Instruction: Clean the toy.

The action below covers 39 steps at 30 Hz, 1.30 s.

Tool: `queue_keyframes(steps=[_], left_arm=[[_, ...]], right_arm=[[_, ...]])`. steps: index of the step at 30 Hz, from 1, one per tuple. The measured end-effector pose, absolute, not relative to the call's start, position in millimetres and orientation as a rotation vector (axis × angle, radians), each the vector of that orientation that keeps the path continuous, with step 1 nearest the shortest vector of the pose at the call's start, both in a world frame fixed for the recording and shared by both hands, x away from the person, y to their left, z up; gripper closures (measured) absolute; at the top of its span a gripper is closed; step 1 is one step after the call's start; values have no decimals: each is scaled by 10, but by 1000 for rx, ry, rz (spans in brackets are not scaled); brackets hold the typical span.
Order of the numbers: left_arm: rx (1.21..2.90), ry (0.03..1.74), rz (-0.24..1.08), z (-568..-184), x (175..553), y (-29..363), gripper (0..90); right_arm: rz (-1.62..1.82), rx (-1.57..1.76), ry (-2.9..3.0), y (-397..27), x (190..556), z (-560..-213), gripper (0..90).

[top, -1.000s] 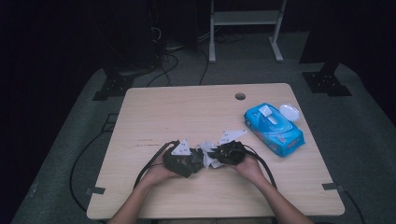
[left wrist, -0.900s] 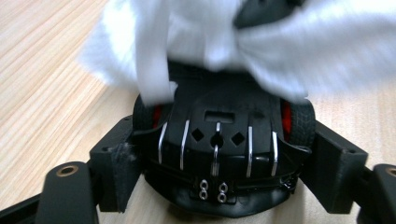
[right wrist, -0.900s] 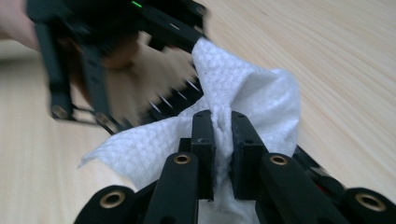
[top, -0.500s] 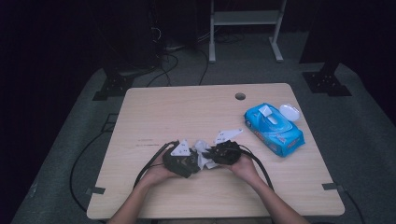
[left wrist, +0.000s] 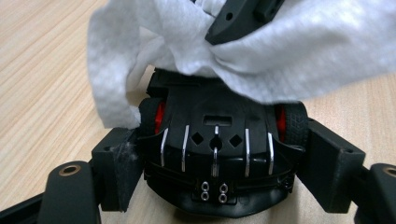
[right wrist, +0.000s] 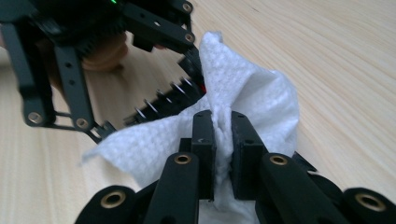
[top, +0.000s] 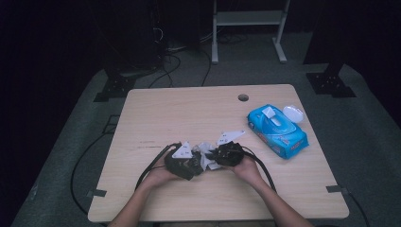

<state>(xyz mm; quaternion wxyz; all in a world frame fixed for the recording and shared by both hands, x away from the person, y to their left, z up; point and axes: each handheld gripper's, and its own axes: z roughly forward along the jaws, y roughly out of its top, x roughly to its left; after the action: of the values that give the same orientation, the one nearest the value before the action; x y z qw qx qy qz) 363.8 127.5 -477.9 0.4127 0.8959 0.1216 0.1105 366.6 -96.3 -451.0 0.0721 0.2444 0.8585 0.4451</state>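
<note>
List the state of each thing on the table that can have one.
Black toy car with red wheel hubs: clamped between left hand-held gripper jaws.
White textured wet wipe: crumpled, pinched in right hand-held gripper, draped over car.
Blue wet-wipe pack: flat on table, lid flipped open.

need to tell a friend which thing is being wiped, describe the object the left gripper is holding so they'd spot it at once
On the wooden table, look at the near edge where the two hands meet. The left gripper clamps a small black toy car with red inside its wheels and silver ribs across its body. Unlike the blue wipes pack at the far right, it lies half under the white wipe that the right gripper pinches.
</note>
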Motion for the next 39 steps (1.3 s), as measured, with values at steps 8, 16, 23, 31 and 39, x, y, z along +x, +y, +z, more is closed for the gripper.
queue_keyframes(steps=[8, 16, 23, 31, 39], left_arm=[[2277, 290, 295, -4794, 3630, 1278, 234], [2273, 272, 326, -4797, 3609, 1267, 232], [2269, 304, 303, -4798, 3626, 1259, 224], [2277, 277, 287, -4795, 3633, 1257, 233], [2281, 264, 292, -4790, 3633, 1259, 240]], right_arm=[[1375, 663, 2614, -812, 3612, -4537, 811], [1287, 743, 2572, -1284, 3598, -4539, 791], [1317, 650, 2537, -1349, 3555, -4428, 572], [1411, 713, 2517, -1243, 3748, -4450, 556], [1379, 761, 2609, -1124, 3814, -4549, 852]])
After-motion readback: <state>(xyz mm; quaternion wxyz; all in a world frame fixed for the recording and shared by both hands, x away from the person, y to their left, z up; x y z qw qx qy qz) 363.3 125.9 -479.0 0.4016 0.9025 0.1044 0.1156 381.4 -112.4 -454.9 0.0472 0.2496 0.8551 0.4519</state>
